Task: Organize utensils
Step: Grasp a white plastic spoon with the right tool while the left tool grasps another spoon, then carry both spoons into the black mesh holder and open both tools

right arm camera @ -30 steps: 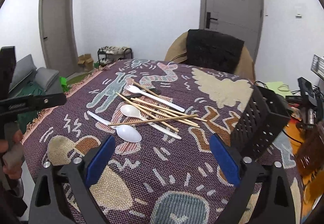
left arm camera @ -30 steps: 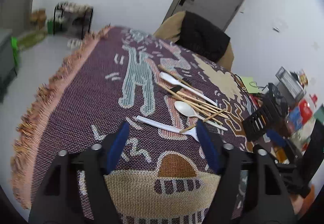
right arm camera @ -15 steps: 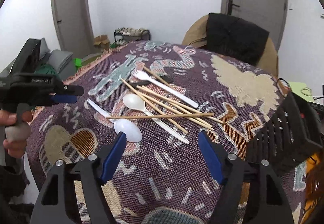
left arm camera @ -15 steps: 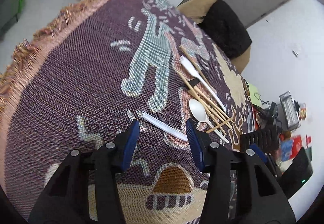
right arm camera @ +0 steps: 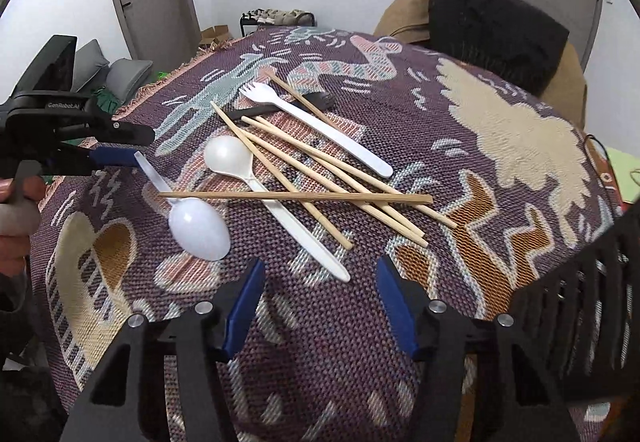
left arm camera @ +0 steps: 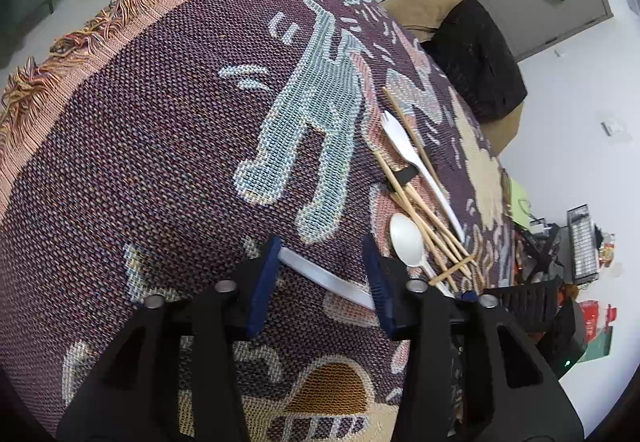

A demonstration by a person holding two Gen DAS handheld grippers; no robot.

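Observation:
A clear plastic spoon (left arm camera: 324, 276) lies on the patterned cloth, its bowl (right arm camera: 198, 228) towards me in the right wrist view. My left gripper (left arm camera: 320, 266) straddles its handle. The jaws are closing and the pads do not press on it. To the right, a white spoon (right arm camera: 228, 158), a white fork (right arm camera: 320, 130), a black utensil (right arm camera: 280, 106) and several wooden chopsticks (right arm camera: 296, 196) lie in a crossed pile. My right gripper (right arm camera: 320, 282) hovers low at the near end of the white spoon's handle. Its jaws are closing with nothing gripped.
A black slotted basket (right arm camera: 580, 302) stands at the table's right edge. A chair with a black garment (right arm camera: 496, 26) is at the far side. The fringed cloth edge (left arm camera: 100, 26) falls off on the left. A hand (right arm camera: 16, 210) holds the left gripper's handle.
Both grippers have dropped closer to the cloth and their jaws have narrowed. The left one slid over the clear spoon's handle. The right one came up to the white spoon's handle end.

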